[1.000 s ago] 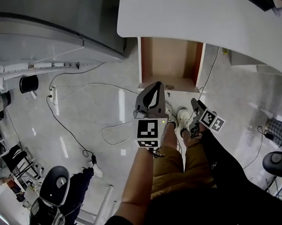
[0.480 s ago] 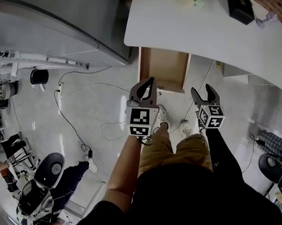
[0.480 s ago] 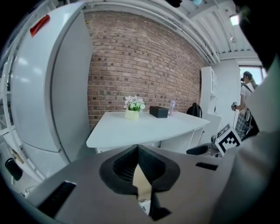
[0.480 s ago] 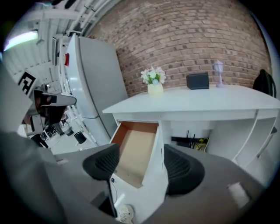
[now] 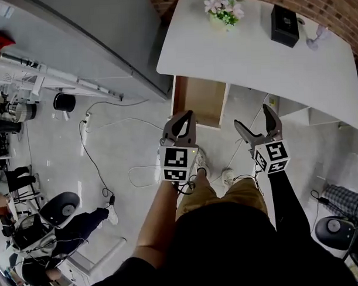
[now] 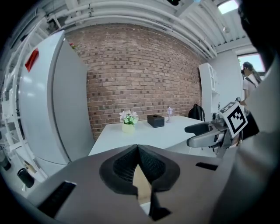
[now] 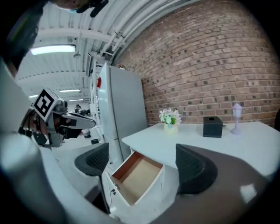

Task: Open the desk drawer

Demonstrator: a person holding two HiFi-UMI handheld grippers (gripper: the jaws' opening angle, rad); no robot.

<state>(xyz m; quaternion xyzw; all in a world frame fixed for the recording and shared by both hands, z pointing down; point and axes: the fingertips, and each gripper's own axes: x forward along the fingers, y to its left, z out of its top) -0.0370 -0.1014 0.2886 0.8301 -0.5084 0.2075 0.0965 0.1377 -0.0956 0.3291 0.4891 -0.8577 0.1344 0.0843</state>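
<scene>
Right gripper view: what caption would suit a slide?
Right gripper, its jaws just opened and empty, facing the open drawer of a white desk bearing flowers.

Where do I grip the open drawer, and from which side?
Drawer: probably best to take the front panel by its top edge, coming from above. It stands pulled out and looks empty, so one jaw can drop inside behind that thin upright board, the other in front.

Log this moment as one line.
drawer: pulled open | left gripper: shut, empty | right gripper: just been opening, nothing between fingers
</scene>
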